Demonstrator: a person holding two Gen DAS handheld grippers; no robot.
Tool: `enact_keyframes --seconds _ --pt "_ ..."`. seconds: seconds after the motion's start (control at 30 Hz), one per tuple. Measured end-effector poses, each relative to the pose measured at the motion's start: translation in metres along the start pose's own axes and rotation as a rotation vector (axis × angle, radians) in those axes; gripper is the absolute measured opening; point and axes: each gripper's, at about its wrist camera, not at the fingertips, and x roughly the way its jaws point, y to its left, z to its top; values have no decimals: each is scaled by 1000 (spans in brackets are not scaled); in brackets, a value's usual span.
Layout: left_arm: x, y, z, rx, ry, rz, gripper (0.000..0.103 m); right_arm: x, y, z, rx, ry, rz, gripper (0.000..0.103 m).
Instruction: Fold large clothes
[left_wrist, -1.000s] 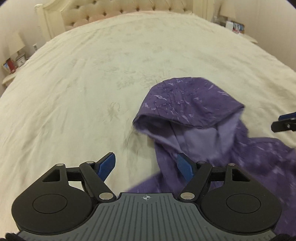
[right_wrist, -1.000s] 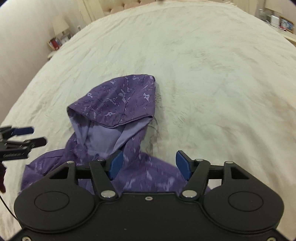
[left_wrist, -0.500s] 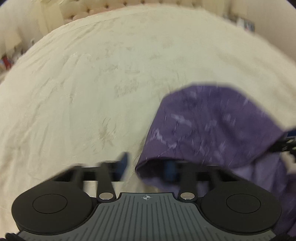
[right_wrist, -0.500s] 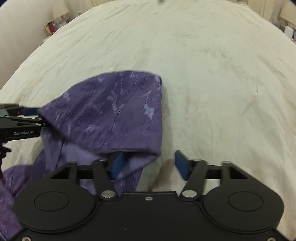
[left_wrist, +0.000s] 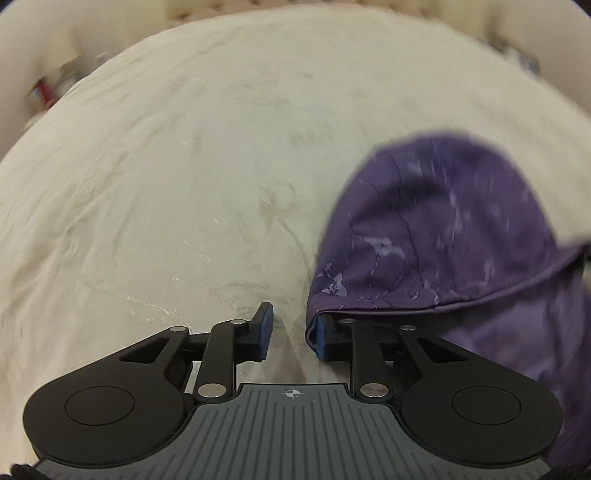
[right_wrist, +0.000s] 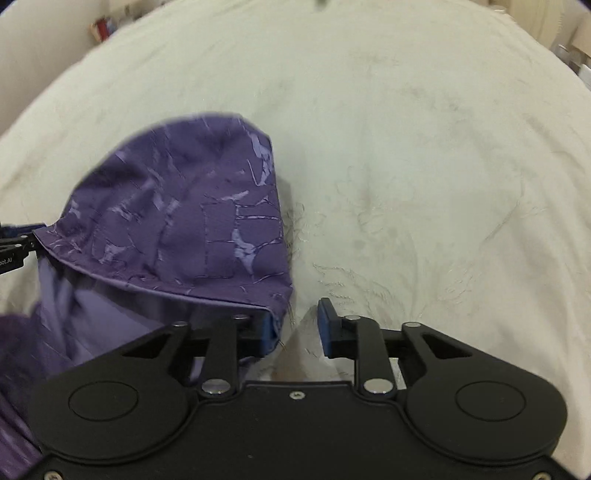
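Observation:
A purple patterned hoodie lies on the cream bedspread, its hood (left_wrist: 436, 229) pointing away from me. My left gripper (left_wrist: 291, 332) sits low at the hood's left rim corner. The rim drapes over its right finger (left_wrist: 321, 338), bare bedspread shows in the gap, and its jaws are opening. My right gripper (right_wrist: 295, 328) is at the hood's (right_wrist: 192, 221) right rim corner. There the cloth covers the left finger (right_wrist: 266, 332), nothing is pressed between the pads, and the jaws are opening. The left gripper's tips (right_wrist: 14, 243) show at the far left of the right wrist view.
The cream bedspread (left_wrist: 184, 184) spreads wide around the hood, with a tufted headboard at the far end. Small items on nightstands (left_wrist: 48, 88) stand beside the bed on both sides. The hoodie's body (right_wrist: 22, 362) lies under and behind the grippers.
Both grippers moved forward and down from above the hoodie's shoulders to the hood's rim corners. Their jaws narrowed from wide. The hood now fills more of each view.

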Motion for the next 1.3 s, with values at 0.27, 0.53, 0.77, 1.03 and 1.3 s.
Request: enact_keyframes --seconds 0.27,0.53,0.77,1.03,1.3 --pt "-58 32 1 8 16 -161 46 -47 -26 -5 -15 -30 138 71" --pt "-80 30 32 -170 -82 -260 48 -79 -17 20 -9 -127 278 64" --pt "-32 -11 44 -231 -100 -322 48 -28 34 40 -26 -87 326 45" --pt "29 -13 14 -196 65 -245 48 22 1 17 76 21 106 38" --pt "-17 -19 29 -286 -44 -329 49 -18 6 60 5 -128 194 66"
